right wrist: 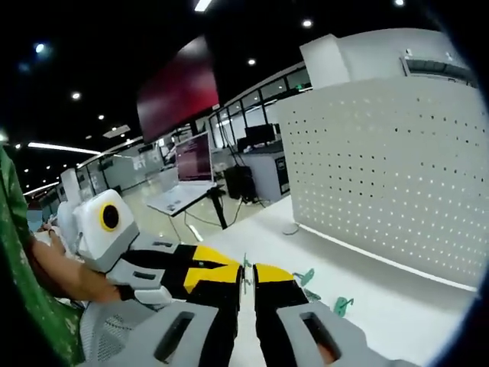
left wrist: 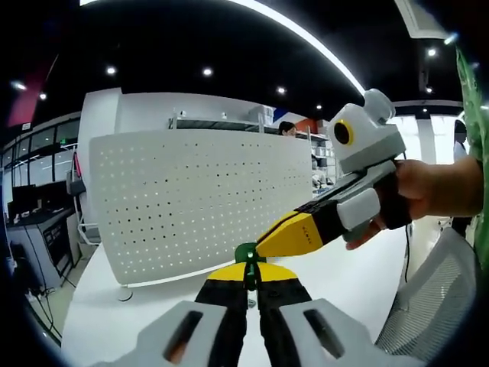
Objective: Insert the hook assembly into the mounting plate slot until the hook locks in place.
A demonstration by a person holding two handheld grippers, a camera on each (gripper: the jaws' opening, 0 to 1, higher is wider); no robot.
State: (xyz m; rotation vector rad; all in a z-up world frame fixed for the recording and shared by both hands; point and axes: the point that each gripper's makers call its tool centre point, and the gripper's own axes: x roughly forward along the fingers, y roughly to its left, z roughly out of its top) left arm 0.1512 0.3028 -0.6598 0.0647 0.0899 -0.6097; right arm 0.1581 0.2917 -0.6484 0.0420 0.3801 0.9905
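Observation:
My left gripper (left wrist: 246,269) is shut on a small green hook assembly (left wrist: 246,251), held above the white table. My right gripper (left wrist: 263,243) comes in from the right in a person's hand, its yellow tips meeting the same green piece. In the right gripper view, my right gripper (right wrist: 244,280) has its jaws nearly together on a thin sliver of the hook assembly (right wrist: 244,266), and the left gripper (right wrist: 200,272) touches it from the left. The white perforated mounting plate (left wrist: 191,199) stands upright behind, a little apart from the hook; it also stands at the right (right wrist: 397,168).
Two loose green hooks (right wrist: 306,277) (right wrist: 341,306) lie on the white table (right wrist: 397,313) near the plate's foot. A mesh office chair (left wrist: 428,306) stands at the table's right edge. Desks with monitors (right wrist: 195,157) and shelving lie beyond.

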